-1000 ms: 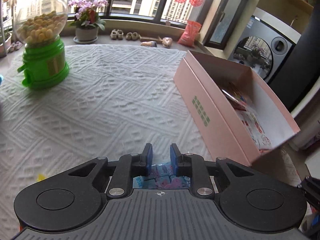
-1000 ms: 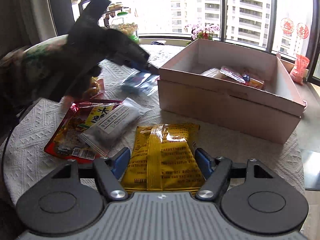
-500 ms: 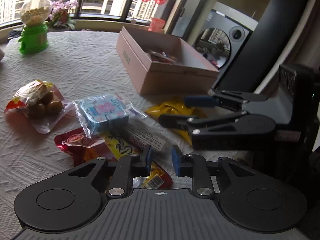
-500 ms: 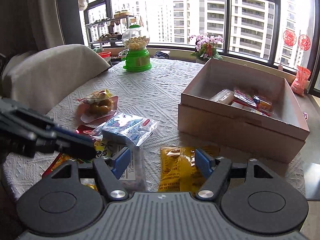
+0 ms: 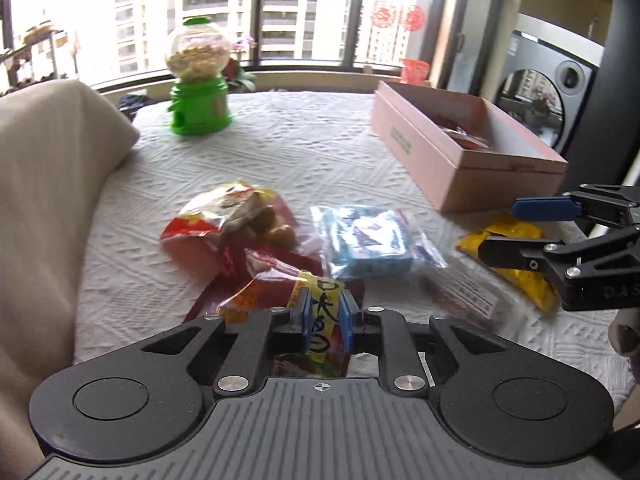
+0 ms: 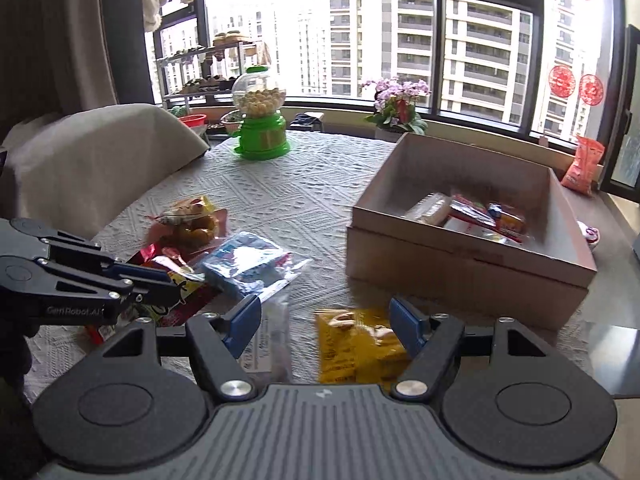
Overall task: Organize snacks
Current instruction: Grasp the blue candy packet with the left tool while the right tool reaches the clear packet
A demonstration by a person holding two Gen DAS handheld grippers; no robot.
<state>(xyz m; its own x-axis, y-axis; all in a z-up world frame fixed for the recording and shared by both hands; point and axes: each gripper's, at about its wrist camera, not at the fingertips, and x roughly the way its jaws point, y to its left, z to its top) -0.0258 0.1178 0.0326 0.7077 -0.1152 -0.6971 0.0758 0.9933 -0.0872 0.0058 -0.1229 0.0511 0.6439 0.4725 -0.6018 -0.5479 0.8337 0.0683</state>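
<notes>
Fingers of left gripper (image 5: 325, 316) straddle red snack packet (image 5: 280, 288).

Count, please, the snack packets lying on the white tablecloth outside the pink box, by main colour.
Red crinkly foil packets: 2
Blue packet in clear plastic: 1
Yellow foil packet: 1
Clear labelled sachet: 1
Total: 5

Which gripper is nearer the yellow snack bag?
Right. The right gripper hangs open just over the yellow snack bag; the left gripper is across the pile, at the red packet.
</notes>
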